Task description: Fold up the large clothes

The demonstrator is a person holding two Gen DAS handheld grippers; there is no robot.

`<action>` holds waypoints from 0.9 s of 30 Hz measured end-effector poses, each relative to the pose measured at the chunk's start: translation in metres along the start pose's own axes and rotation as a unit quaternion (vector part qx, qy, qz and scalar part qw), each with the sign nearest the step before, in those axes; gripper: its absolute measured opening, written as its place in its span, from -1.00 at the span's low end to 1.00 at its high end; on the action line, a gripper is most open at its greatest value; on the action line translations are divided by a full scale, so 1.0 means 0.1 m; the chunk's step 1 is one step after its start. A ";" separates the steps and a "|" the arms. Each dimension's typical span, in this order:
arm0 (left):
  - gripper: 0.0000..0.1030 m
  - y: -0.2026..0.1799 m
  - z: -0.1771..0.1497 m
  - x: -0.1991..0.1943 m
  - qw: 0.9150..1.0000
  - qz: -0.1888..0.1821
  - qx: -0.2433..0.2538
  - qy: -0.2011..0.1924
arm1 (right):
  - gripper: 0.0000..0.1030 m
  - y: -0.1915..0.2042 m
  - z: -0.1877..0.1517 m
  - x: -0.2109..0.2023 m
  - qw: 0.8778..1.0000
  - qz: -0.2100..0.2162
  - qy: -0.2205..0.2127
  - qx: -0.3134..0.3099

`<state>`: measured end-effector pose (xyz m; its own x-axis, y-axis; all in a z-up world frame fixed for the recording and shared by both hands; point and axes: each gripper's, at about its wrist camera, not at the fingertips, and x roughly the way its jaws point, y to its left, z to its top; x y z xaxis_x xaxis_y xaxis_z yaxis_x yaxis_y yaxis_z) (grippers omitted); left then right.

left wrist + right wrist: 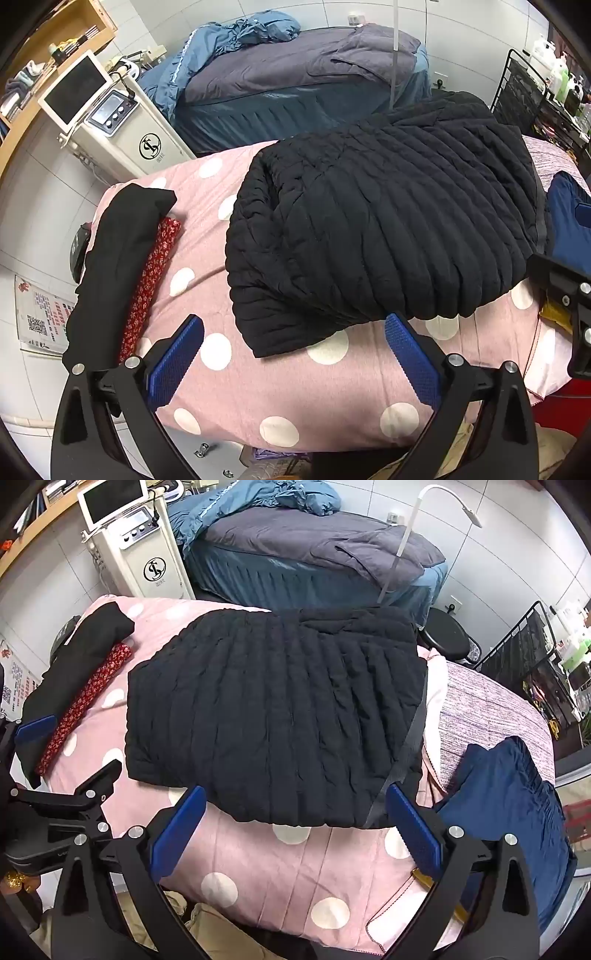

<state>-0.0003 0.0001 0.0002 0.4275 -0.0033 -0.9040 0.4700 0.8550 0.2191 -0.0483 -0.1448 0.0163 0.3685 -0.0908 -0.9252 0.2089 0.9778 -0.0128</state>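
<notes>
You're between folds w/ both jaws wide and empty: left gripper (293,354) and right gripper (295,827) hover at the near edge of the black quilted jacket (273,716), mid pink polka-dot bedspread (295,867); next, prob. pinch both near corners.

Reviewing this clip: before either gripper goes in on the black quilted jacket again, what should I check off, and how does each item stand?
1. Left gripper open, nothing held: ok.
2. Right gripper open, nothing held: ok.
3. Black quilted jacket lies folded on the pink dotted cover: ok.
4. Near hem reachable, uncovered: ok.
5. Grey strap trails across the jacket's right edge: not ok.
6. Folded black garment lies apart from jacket: ok.
</notes>
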 end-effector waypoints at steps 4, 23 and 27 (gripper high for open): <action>0.88 0.00 0.00 0.00 1.000 -0.003 0.000 0.004 | 0.87 -0.01 0.01 0.00 1.000 0.005 0.005 0.002; 0.88 -0.01 -0.03 0.02 1.000 0.001 0.002 0.005 | 0.87 0.03 -0.07 0.02 1.000 0.007 0.004 -0.001; 0.88 -0.01 -0.07 0.03 1.000 0.002 0.001 0.006 | 0.87 0.03 -0.06 0.03 1.000 0.007 0.006 -0.001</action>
<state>-0.0048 0.0033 -0.0053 0.4209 0.0060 -0.9071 0.4697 0.8540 0.2236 -0.0521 -0.1407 0.0108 0.3613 -0.0755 -0.9294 0.2023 0.9793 -0.0009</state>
